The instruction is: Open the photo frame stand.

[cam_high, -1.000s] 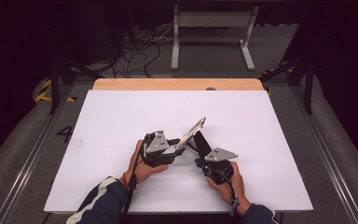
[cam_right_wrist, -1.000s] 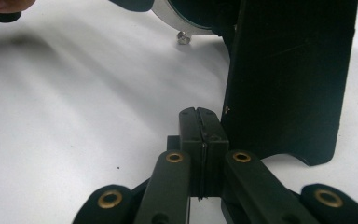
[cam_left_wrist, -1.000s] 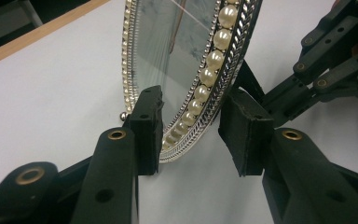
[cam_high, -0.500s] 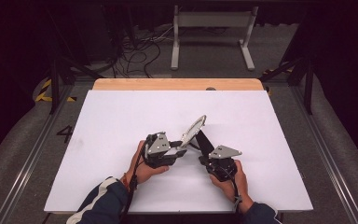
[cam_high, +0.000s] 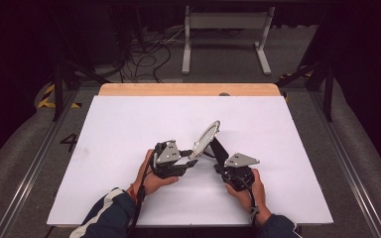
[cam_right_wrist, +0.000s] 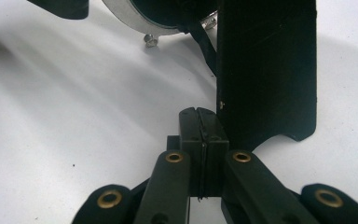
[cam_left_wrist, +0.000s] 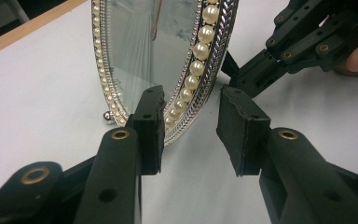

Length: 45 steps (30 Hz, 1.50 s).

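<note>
An oval frame with a silver, pearl-studded rim stands tilted on the white table, propped from behind by a black stand. My left gripper is open, and the frame's lower edge sits just beyond its jaws, close to the left one. From above, the left gripper points right at the frame's foot. My right gripper is shut with nothing visible between its jaws, and it lies right beside the stand's lower left edge. The right gripper sits behind the frame.
A wooden strip borders the table's far edge. Beyond it are cables and a white metal stand on the floor. Metal rails run along both sides of the table. A small silver foot of the frame rests on the table.
The right hand and its gripper have shifted slightly to the right. The frame and the left gripper stay about where they were.
</note>
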### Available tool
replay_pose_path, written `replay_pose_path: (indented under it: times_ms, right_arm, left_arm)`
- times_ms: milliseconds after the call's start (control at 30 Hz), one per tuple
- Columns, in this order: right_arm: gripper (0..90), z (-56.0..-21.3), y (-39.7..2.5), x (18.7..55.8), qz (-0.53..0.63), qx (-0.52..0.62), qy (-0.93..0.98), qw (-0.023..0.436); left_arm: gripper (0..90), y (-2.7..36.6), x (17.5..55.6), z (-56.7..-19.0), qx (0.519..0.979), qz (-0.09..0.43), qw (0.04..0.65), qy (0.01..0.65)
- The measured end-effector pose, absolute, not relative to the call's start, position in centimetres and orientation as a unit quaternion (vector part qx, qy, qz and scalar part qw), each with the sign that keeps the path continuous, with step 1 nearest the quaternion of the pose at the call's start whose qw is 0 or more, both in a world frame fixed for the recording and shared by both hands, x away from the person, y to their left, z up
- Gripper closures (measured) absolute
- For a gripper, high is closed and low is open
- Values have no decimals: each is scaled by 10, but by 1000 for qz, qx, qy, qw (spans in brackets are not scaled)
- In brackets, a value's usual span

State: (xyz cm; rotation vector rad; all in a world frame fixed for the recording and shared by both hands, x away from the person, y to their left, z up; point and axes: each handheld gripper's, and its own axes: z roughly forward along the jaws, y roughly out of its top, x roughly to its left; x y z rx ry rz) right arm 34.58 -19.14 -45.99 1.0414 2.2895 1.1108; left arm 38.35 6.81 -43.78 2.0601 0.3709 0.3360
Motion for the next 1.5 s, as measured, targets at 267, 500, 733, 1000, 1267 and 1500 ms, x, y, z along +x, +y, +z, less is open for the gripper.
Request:
replay_pose_path:
  times_ms: [267, 500, 733, 1000, 1267, 1500]
  right_arm:
    - [895, -460, -192, 346, 399, 372, 815, 196]
    - [789, -455, -188, 340, 415, 367, 808, 199]
    - [639, -447, -178, 332, 443, 357, 798, 197]
    - [523, -442, -161, 338, 463, 355, 787, 202]
    - [427, -438, -143, 346, 473, 368, 773, 210]
    - [390, -436, -135, 353, 477, 397, 752, 221]
  left_arm:
    - [526, 76, 381, -435, 861, 139, 467, 150]
    - [420, 91, 377, -430, 867, 147, 450, 154]
    - [279, 112, 367, -431, 866, 171, 432, 183]
    - [132, 142, 352, -437, 858, 186, 423, 223]
    - [93, 176, 329, -446, 859, 194, 400, 254]
    - [88, 199, 314, -453, 856, 195, 390, 277]
